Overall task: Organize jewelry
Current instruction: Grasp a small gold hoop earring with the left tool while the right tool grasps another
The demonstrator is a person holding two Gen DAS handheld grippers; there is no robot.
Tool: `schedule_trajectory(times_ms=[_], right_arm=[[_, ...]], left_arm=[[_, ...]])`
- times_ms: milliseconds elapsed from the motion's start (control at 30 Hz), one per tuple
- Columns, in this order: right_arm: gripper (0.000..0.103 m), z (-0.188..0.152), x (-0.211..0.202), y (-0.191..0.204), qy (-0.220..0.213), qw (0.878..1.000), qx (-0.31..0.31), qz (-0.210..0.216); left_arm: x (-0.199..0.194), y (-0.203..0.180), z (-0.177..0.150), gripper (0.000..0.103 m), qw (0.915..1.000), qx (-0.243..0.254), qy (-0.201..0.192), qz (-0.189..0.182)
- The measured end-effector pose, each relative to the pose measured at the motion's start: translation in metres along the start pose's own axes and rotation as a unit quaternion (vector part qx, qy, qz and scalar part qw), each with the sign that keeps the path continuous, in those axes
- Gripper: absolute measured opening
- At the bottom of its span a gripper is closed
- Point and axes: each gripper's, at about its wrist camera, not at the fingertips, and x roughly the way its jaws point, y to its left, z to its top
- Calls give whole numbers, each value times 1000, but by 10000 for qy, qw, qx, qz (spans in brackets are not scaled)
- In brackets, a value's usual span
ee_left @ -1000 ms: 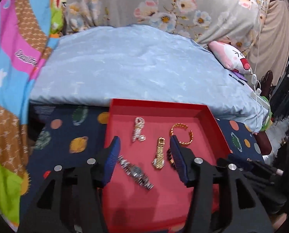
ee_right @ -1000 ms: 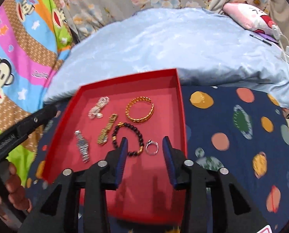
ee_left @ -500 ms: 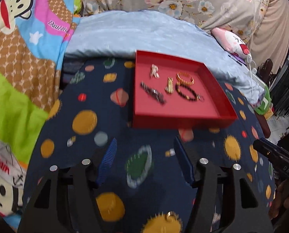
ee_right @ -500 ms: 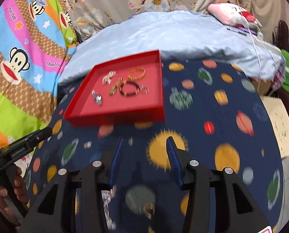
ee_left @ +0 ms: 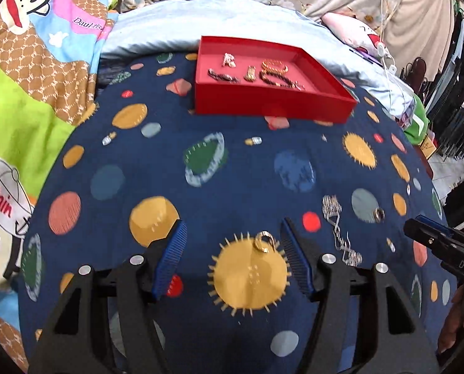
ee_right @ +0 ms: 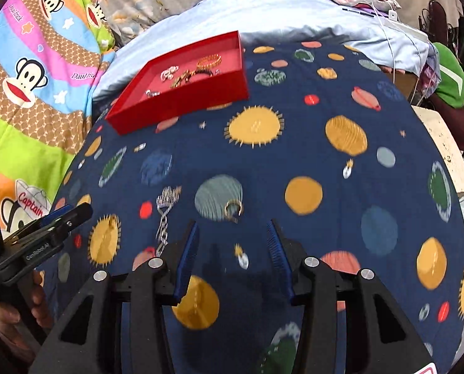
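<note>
Jewelry: gold ring (ee_left: 264, 244) between the parted left claw (ee_left: 232, 257) fingers, nothing gripped; second ring (ee_right: 233, 209) just ahead of the released right claw (ee_right: 233, 257); silver chain (ee_left: 341, 233) between them; red tray (ee_left: 272, 106) well beyond.
Advice: straddle each ring squarely, then close gently.
Views: right view alone shows the cream ledge (ee_right: 447, 152) beyond the bedspread (ee_right: 325, 202).

Both wrist views look steeply down, close over the planet-print cloth (ee_left: 232, 168) – sharing the red tray (ee_right: 182, 99) beyond.
</note>
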Motion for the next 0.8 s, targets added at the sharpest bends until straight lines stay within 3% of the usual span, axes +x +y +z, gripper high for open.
schedule_trajectory(times_ms=[333,567,700,800], right_arm=[[45,-8,4,4,42,10000,-40,11],[45,-6,12,2,81,10000,-14,13],[45,-6,14,2,105,9999,-5,28],[45,-6,16,3,103,9999,-8,39]], left_arm=[[18,-20,-13,59,9998,191,-18,45],[29,-31,-16,39,9992,377,-25,148],[30,-32,-17,20,9990,432,-79,120],[29,-29,-16,18,9993,366,-65,13]])
